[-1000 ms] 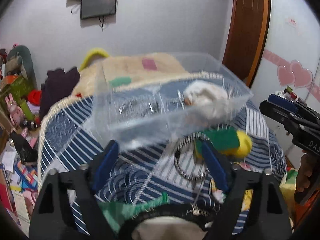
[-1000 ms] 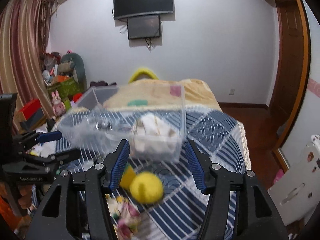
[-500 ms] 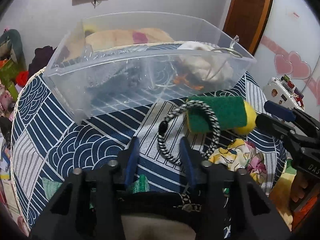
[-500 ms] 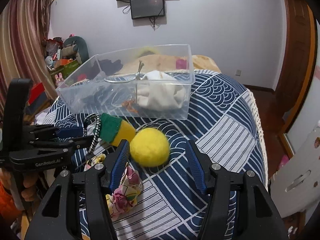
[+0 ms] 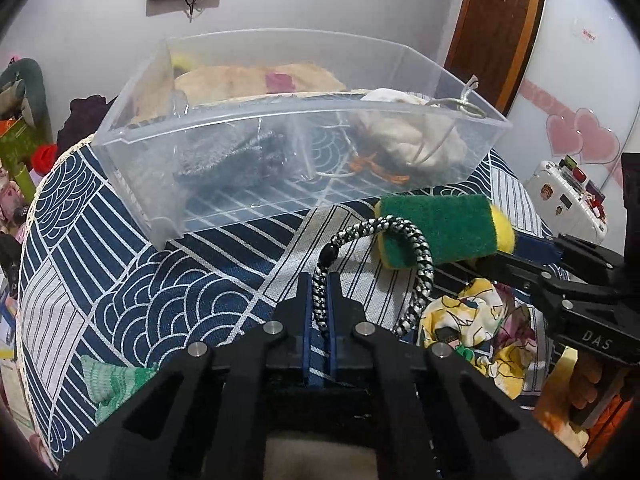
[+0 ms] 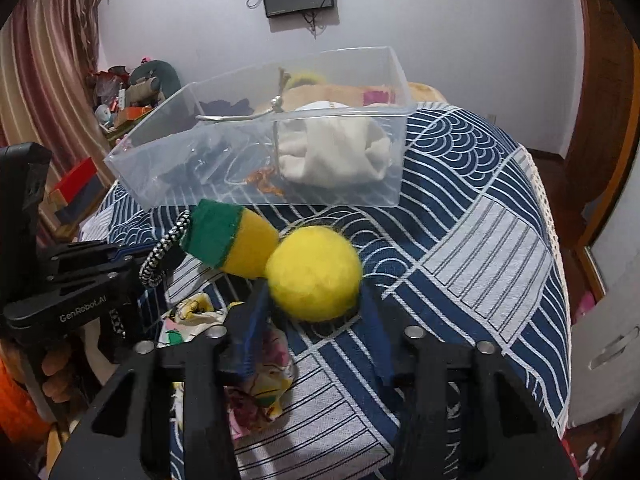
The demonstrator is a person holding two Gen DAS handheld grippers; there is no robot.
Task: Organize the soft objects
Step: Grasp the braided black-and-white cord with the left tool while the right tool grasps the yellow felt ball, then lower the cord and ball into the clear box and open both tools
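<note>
Left hand-held gripper: clenched on the near arc of the braided cord loop. Pads pinch 1 strand; the rest of the loop arcs free to the right, its far end draped over the green-and-yellow sponge. Cord judged light and limp, likely to sag and swing once lifted. The strand is a fair hold; the black bead just beyond the pads may stop slip.

Clear plastic bin: far side of the patterned bed cover, holding grey fabric at left and a white cloth bundle at right.

Floral scrunchie: near right, on the cover.

Right hand-held gripper: jaws straddle the yellow felt ball, seemingly touching both sides. Ball judged light, squashy, prone to roll; take it across its widest part.
</note>
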